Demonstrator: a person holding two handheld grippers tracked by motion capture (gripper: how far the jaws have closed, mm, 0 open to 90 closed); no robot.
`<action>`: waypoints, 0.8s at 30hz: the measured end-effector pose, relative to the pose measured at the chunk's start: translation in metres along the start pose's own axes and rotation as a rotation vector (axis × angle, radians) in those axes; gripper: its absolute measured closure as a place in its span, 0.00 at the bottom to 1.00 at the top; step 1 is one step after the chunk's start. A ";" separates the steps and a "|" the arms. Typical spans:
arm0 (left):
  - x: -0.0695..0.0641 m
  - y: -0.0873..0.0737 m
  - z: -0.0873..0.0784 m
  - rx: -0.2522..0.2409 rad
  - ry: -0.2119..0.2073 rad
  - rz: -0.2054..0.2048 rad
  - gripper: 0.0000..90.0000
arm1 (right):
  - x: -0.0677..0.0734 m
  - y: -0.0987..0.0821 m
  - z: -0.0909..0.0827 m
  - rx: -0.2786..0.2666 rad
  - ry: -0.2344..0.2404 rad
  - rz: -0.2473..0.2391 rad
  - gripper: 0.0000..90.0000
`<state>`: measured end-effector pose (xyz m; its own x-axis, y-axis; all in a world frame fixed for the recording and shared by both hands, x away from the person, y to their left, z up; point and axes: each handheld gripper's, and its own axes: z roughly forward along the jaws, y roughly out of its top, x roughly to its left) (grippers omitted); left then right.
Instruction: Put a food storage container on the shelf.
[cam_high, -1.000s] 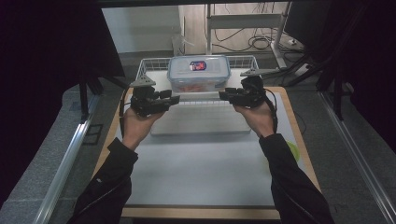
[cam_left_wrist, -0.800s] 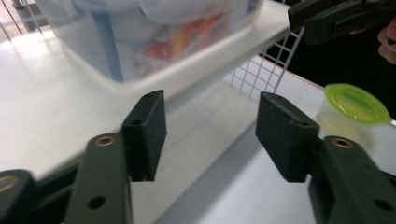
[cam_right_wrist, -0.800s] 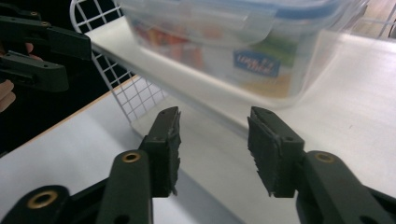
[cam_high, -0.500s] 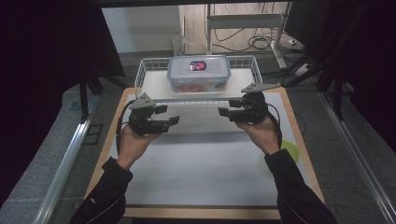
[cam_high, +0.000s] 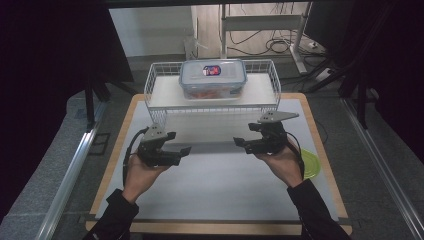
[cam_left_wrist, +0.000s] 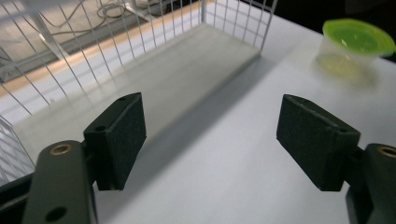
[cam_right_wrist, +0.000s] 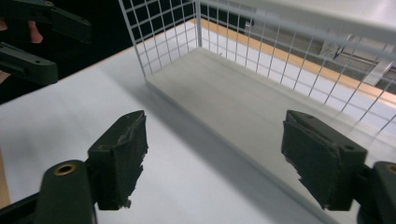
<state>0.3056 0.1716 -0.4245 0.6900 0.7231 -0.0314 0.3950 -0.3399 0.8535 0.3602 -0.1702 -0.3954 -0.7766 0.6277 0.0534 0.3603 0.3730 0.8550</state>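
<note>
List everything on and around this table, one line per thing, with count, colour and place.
Wire shelf rack: one, white, far middle of the table, with an upper and a lower deck.
Food container: one, clear with a bluish lid and a red-blue label, on the rack's upper deck.
Lidded cup: one, clear with a green lid, near the table's right edge.
Table mat: one, white, covering the wooden tabletop.
Cables: several, dark, on the floor beyond the table.
Left gripper: one, black, jaws open and empty, in front of the rack.
Right gripper: one, black, jaws open and empty, in front of the rack.
</note>
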 end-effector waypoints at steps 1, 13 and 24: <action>-0.003 -0.005 0.000 0.007 0.005 0.005 0.25 | 0.001 -0.002 0.000 0.003 -0.001 0.000 0.23; -0.017 -0.059 -0.005 0.017 0.023 0.003 0.18 | 0.010 -0.046 -0.006 0.031 -0.001 -0.018 0.12; -0.026 -0.088 -0.002 0.052 0.053 -0.012 0.13 | 0.028 -0.082 -0.004 0.082 -0.009 -0.053 0.10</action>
<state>0.2518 0.1842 -0.4973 0.6525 0.7577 -0.0129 0.4348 -0.3604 0.8252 0.3070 -0.1859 -0.4625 -0.7909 0.6119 0.0040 0.3602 0.4604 0.8114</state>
